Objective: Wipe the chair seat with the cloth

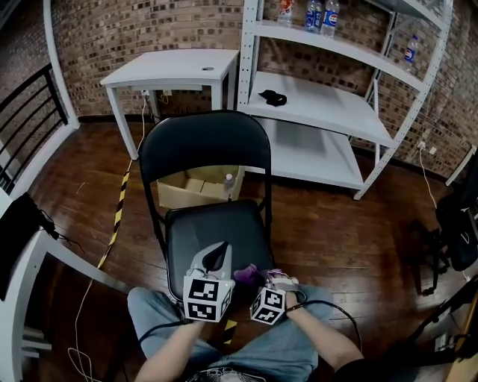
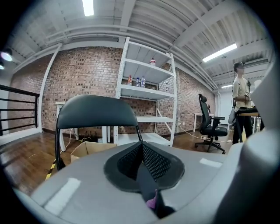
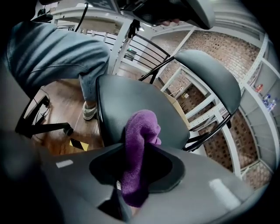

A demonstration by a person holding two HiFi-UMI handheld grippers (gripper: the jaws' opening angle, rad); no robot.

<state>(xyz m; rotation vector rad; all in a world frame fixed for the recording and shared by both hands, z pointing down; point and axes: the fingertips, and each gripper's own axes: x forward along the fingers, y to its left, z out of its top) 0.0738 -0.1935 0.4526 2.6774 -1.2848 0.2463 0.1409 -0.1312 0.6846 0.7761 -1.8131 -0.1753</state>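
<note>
Right gripper (image 1: 263,277) is clamped on the purple cloth (image 3: 140,140), over the near edge of the black chair seat (image 1: 216,227); can't tell if they touch. Left gripper (image 2: 142,162) has its jaws together, gripping nothing, just left of it.

Cloth (image 1: 246,274) (purple) largely behind right tool (image 1: 266,283)

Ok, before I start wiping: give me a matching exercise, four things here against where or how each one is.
Things:
1. cloth
2. cardboard box
3. bottles
4. left gripper

Place or state:
A. on a high shelf
B. jaws together
C. clamped in the right gripper
D. on the floor behind the chair

Pairs: 1-C, 2-D, 3-A, 4-B.
</note>
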